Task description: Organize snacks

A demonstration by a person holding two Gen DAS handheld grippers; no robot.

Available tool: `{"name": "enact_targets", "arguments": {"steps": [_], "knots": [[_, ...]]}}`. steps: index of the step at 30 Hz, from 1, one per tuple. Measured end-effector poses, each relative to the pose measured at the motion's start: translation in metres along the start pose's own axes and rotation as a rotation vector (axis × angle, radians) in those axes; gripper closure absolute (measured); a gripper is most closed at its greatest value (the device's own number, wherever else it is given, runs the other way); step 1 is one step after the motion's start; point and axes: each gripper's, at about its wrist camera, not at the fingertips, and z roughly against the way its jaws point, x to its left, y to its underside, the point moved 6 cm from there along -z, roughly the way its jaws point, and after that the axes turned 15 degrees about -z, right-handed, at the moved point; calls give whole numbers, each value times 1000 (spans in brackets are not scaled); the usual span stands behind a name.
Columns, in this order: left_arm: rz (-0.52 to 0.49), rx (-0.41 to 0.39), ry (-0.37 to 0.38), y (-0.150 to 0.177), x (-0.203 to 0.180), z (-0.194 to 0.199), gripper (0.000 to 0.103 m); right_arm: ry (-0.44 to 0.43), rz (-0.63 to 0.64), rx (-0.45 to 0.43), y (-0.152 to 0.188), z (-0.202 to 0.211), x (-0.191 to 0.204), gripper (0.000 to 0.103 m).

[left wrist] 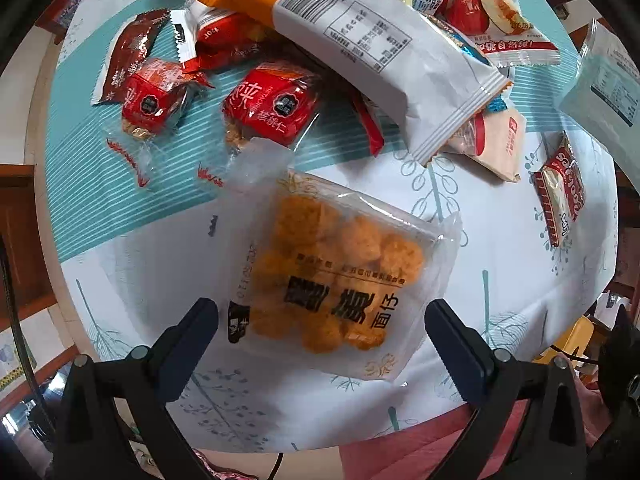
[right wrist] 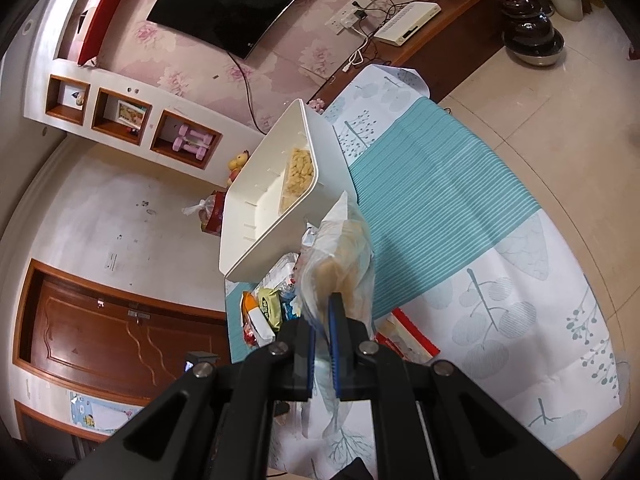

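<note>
A clear packet of orange round snacks [left wrist: 332, 264] lies flat on the white leaf-print tablecloth [left wrist: 500, 280]. My left gripper [left wrist: 322, 316] points down over its near end, open wide, one finger on each side and neither pad touching it. My right gripper [right wrist: 321, 304] is shut on the edge of a clear bag with pale yellow pieces [right wrist: 348, 248], held up above the table. Beyond it stands a white bin [right wrist: 256, 216], tipped in this view, with one packet of yellow snacks [right wrist: 298, 176] inside.
A pile of packets lies past the orange one: a large white packet [left wrist: 384, 60], two red walnut packets [left wrist: 272, 104] [left wrist: 152, 96], a striped red one [left wrist: 560, 196] at right. The table's edge runs along the bottom, with pink clothing [left wrist: 420, 448] beyond it.
</note>
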Motion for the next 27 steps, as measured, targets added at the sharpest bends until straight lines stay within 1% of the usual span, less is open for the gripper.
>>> {"name": "enact_targets", "arguments": {"steps": [4, 8, 15, 20, 21, 23, 25, 27], "knots": [[-9, 1, 11, -1, 5, -3, 0, 7, -6, 2, 0, -6, 2, 97], [-19, -1, -5, -7, 10, -5, 0, 12, -7, 11, 1, -12, 2, 97], [-29, -6, -41, -31, -2, -11, 0, 17, 1, 22, 2, -13, 2, 97], [-21, -23, -51, -34, -10, -9, 0, 16, 5, 19, 2, -11, 2, 97], [-20, -26, -55, -26, -14, -8, 0, 16, 7, 19, 2, -11, 3, 97], [-12, -30, -58, -23, -17, -9, 4, 11, 13, 20, 2, -10, 4, 97], [-3, -30, -75, -13, -21, -5, 12, 7, 20, 26, 2, -9, 6, 97], [13, -32, -74, -11, -26, 1, 15, 3, 30, 31, 3, -8, 9, 97]]}}
